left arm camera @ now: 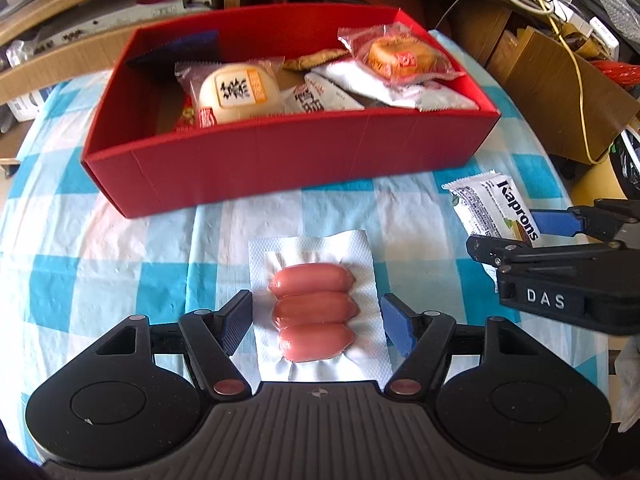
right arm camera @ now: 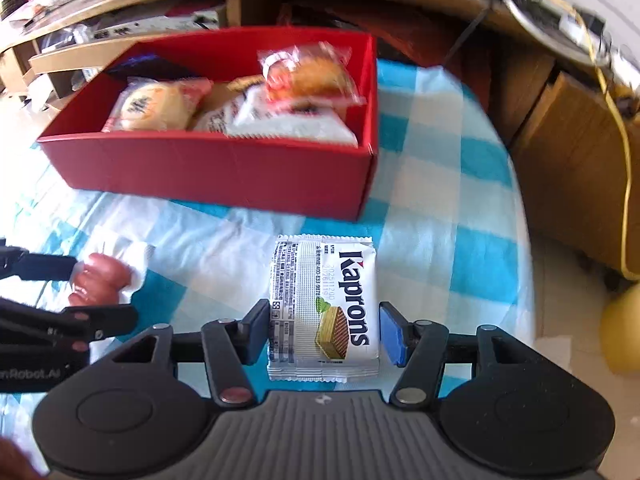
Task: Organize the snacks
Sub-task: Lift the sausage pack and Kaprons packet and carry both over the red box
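Now: three sausages (left arm camera: 313,311) one pack, one wafer pack (right arm camera: 324,308), one red box (left arm camera: 280,160).

Sealed 3-sausage pack (left arm camera: 314,316) and Kaprons wafer (right arm camera: 324,308) — flat, near the red box (left arm camera: 280,164).

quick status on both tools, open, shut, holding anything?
Left tool: open, straddling the sausage pack, pads not touching it.
Right tool: around the Kaprons wafer pack; left pad touches, right pad shows a gap. Not gripped yet.
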A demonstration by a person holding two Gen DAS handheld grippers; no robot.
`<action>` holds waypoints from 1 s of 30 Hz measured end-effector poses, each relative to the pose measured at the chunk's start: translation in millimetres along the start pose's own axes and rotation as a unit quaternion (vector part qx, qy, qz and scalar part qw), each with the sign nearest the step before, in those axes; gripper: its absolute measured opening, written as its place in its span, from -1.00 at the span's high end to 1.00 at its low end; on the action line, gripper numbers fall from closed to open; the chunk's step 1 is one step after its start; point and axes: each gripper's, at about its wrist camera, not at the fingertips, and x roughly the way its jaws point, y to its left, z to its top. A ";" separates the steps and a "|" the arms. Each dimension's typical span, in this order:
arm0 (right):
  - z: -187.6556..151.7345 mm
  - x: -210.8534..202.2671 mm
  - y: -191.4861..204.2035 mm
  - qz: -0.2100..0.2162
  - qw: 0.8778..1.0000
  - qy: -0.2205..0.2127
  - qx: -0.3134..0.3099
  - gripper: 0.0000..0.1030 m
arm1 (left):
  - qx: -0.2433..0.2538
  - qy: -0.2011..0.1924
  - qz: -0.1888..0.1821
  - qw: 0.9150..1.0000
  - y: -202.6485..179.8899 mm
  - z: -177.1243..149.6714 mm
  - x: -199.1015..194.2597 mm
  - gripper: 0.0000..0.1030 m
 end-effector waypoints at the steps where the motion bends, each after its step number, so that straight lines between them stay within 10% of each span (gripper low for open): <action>1: 1.0 -4.7 1.4 0.000 1.000 -0.007 -0.002 -0.63 | 0.001 -0.003 0.001 1.000 -0.1 0.6 -1.5 -0.46; 30: 63.5 -45.4 15.6 -0.027 0.991 -0.129 0.009 -0.63 | -0.009 -0.116 0.036 0.993 8.2 65.3 -42.7 -0.45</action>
